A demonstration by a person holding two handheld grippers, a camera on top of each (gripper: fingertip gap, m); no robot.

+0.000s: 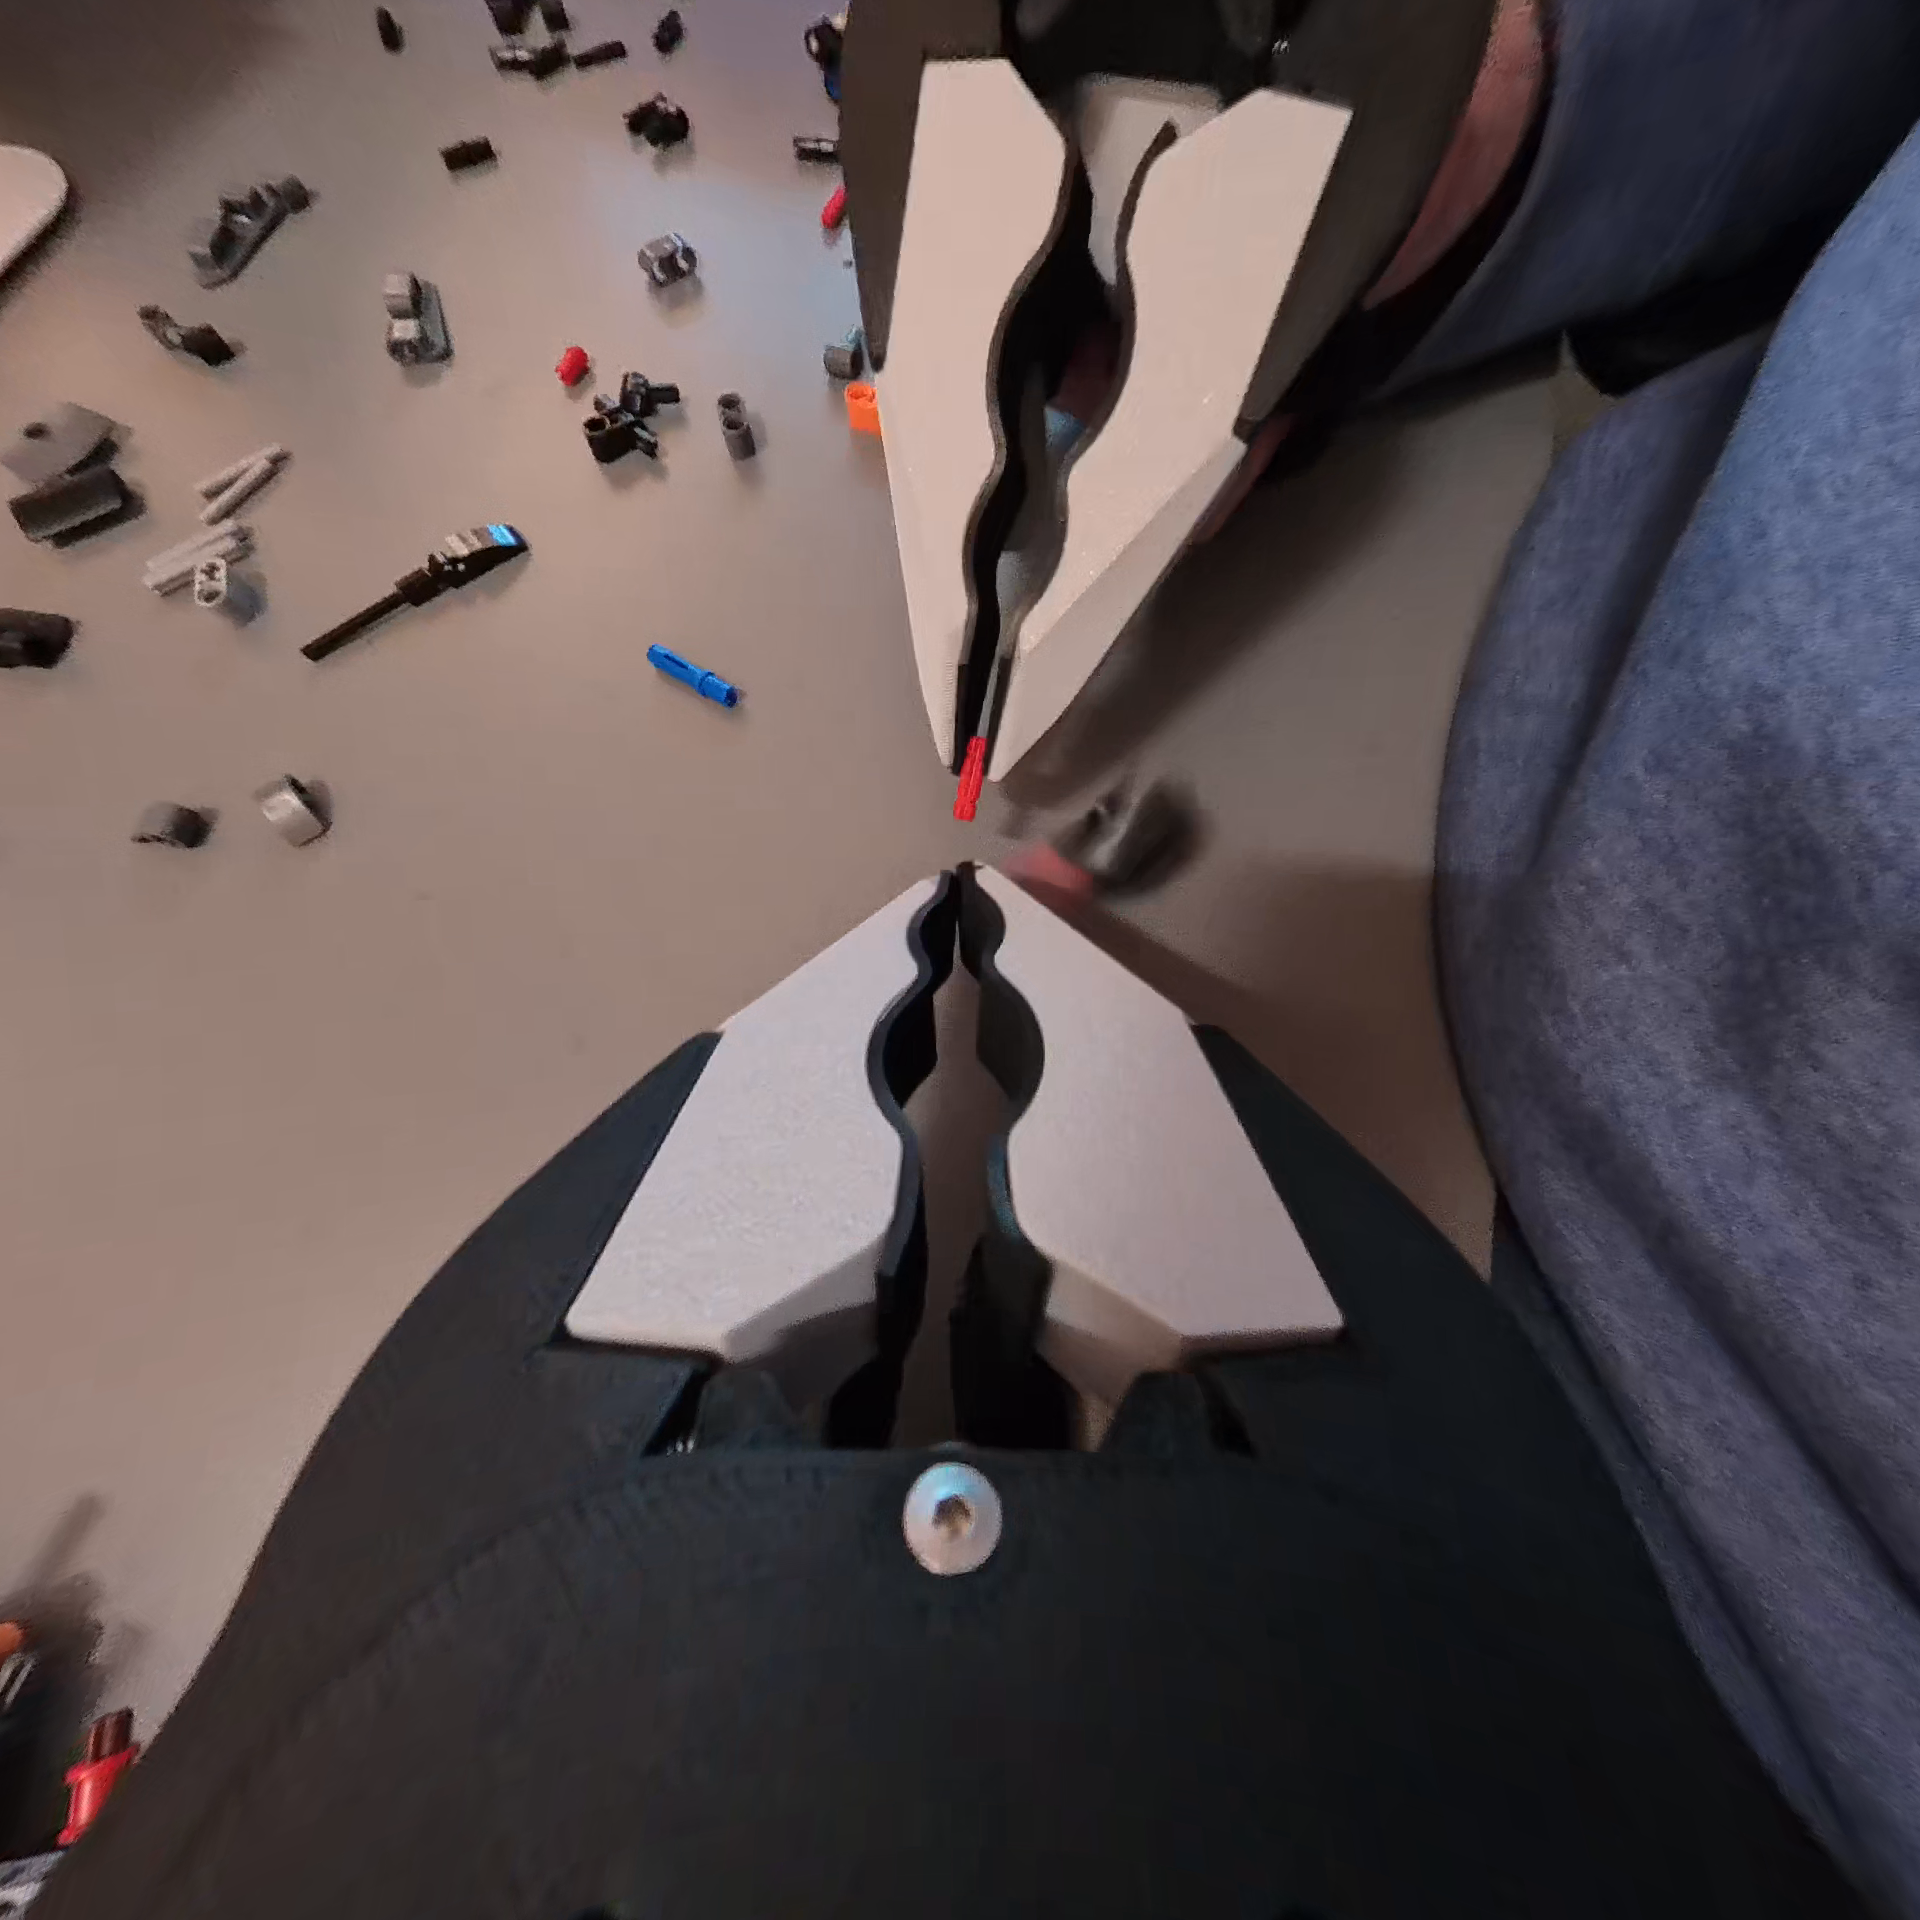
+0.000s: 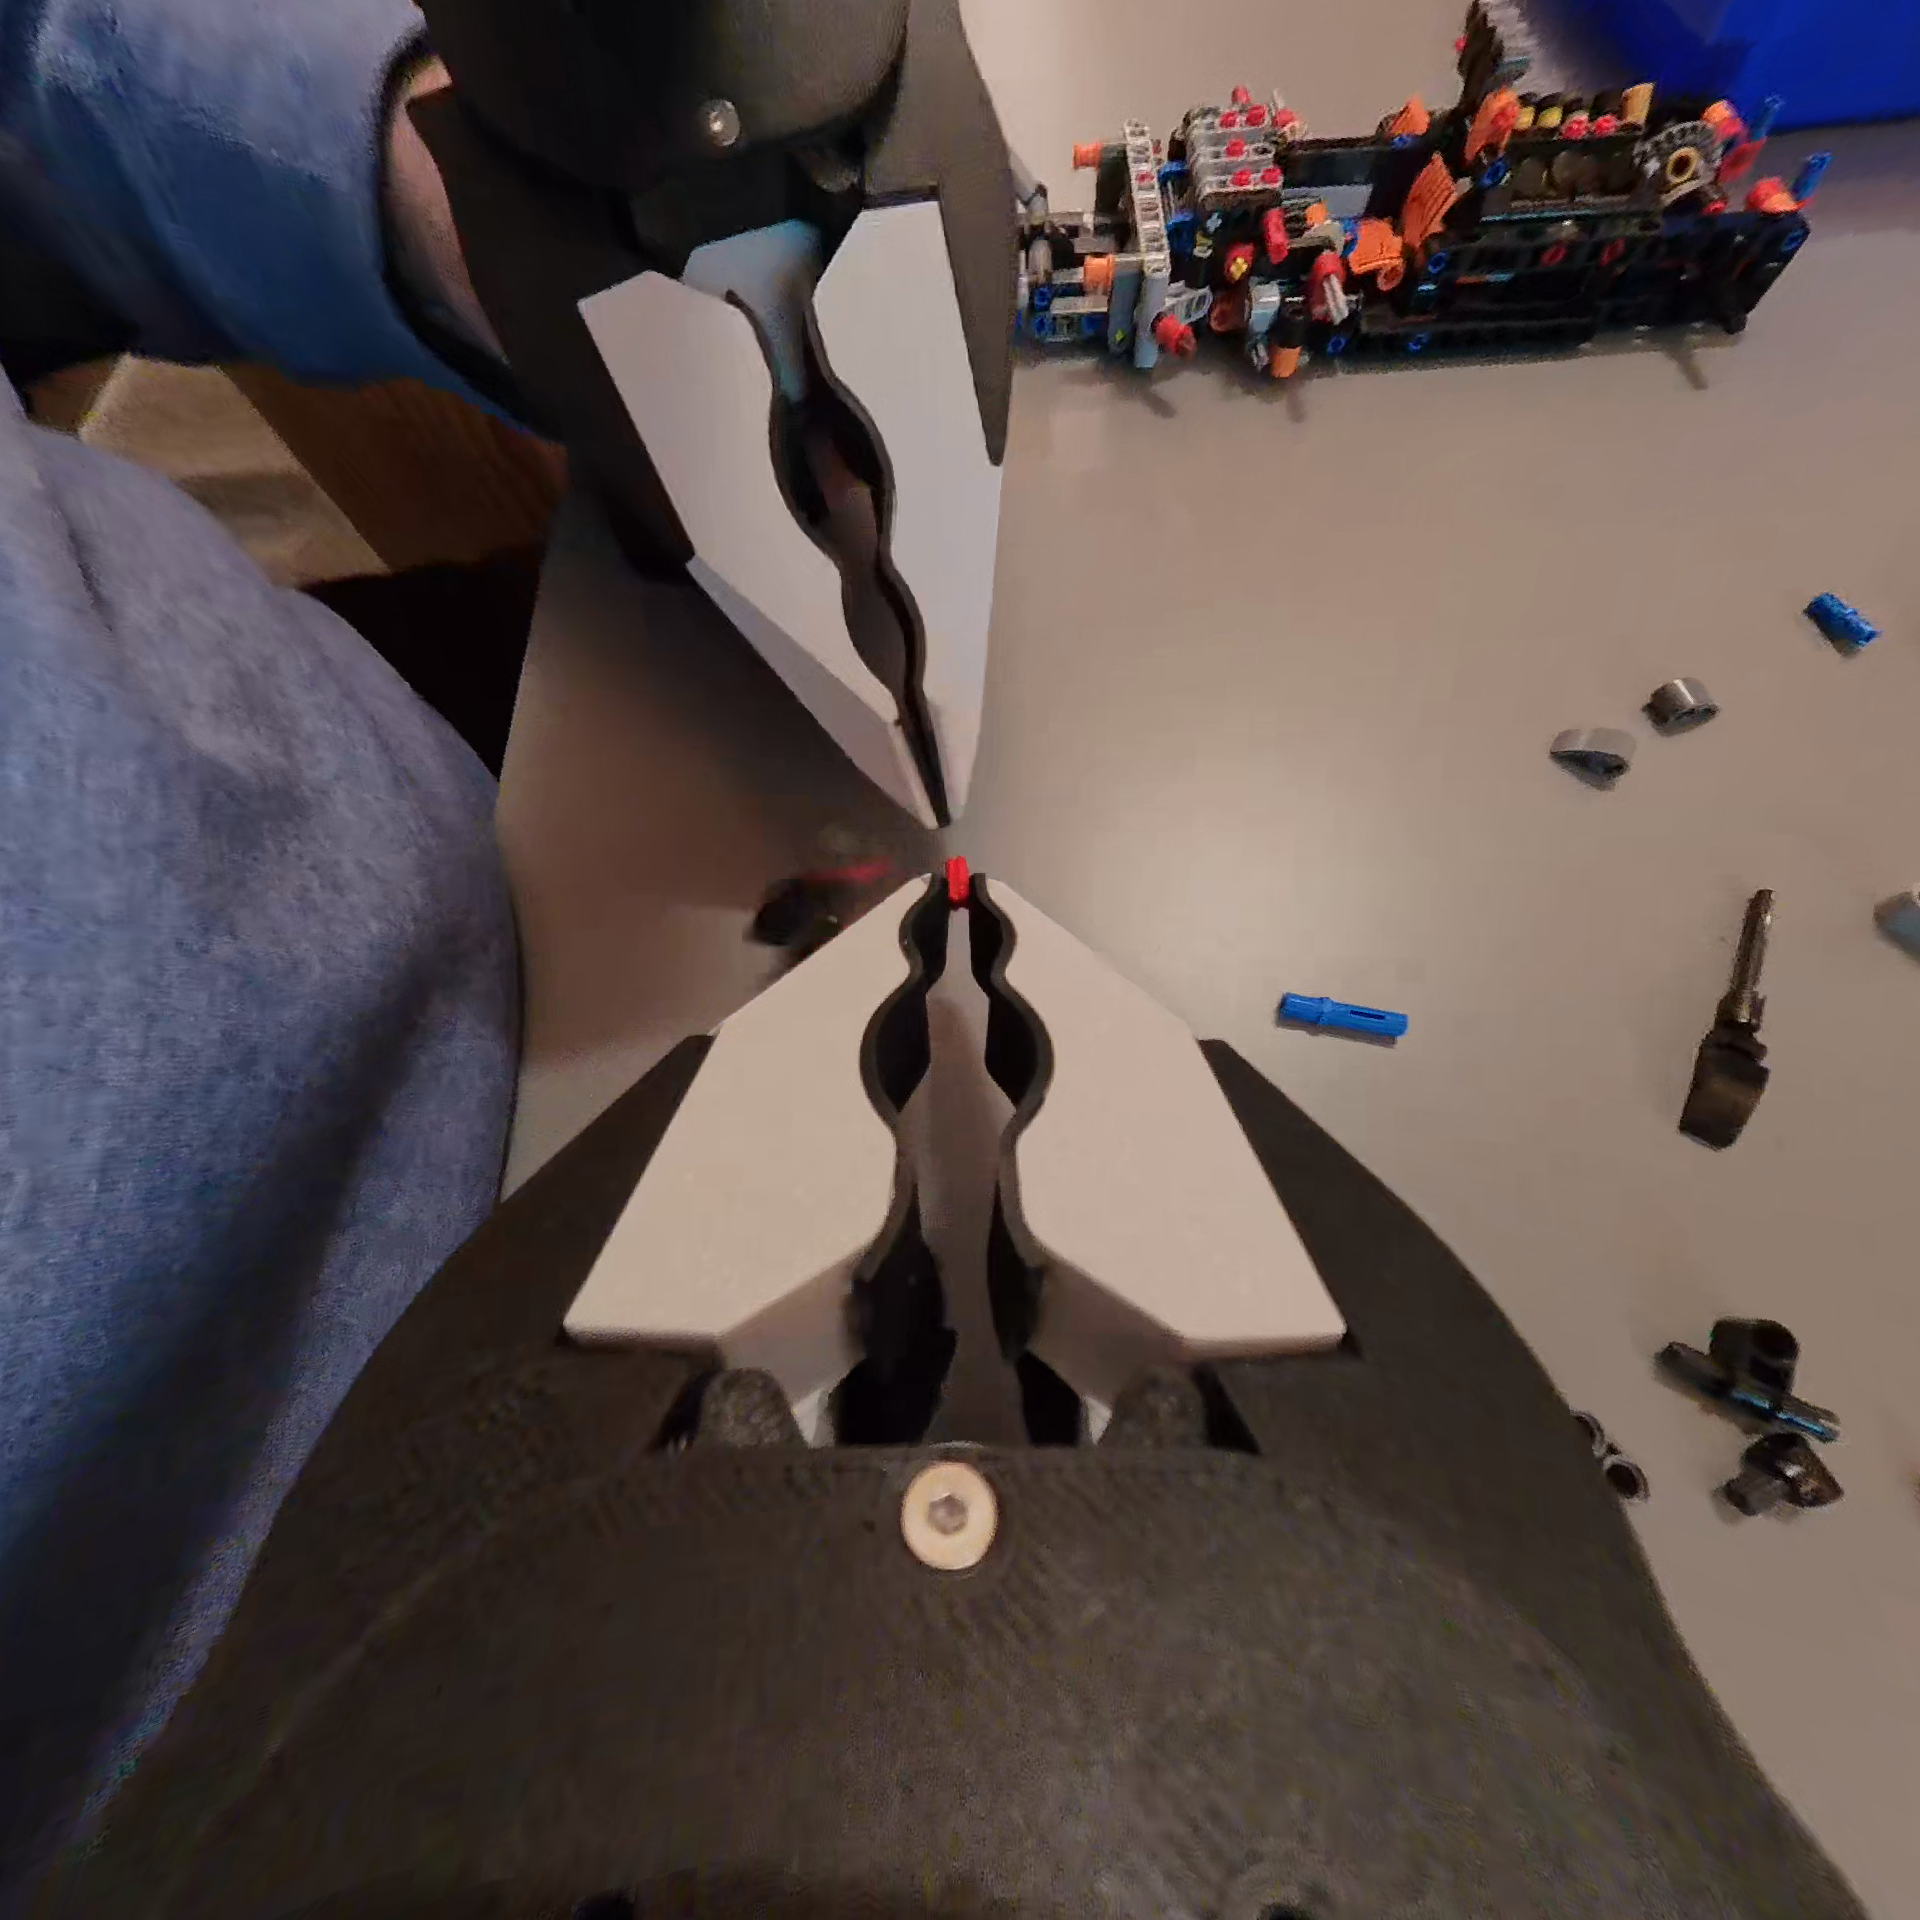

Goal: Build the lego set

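Observation:
My right gripper (image 2: 956, 891) is shut on a small red pin (image 2: 956, 878) whose end sticks out past the fingertips. In the left wrist view the right gripper (image 1: 972, 767) comes down from the top with the red pin (image 1: 967, 792) pointing at my left gripper (image 1: 961, 871). The left gripper is shut with nothing visible between its fingers. It also shows in the right wrist view (image 2: 940, 821), tip to tip with the pin and a small gap apart. A partly built, multi-coloured lego model (image 2: 1403, 239) lies at the far right of the grey table (image 2: 1247, 675).
Several loose black and grey pieces (image 1: 416, 322) lie scattered to the left. A blue pin (image 1: 691, 675) (image 2: 1340, 1013) and a black axle piece (image 1: 416, 592) (image 2: 1730, 1039) lie nearby. A blurred dark and red piece (image 1: 1122, 842) sits below the tips. A person's blue clothing (image 1: 1714, 935) fills one side. Less than 4 cm separates the two grippers' tips. Left tips and right tips are each some 15 cm from the black axle piece (image 2: 1730, 1039). My left wrist view (image 1: 437, 572) looks at it from another angle.

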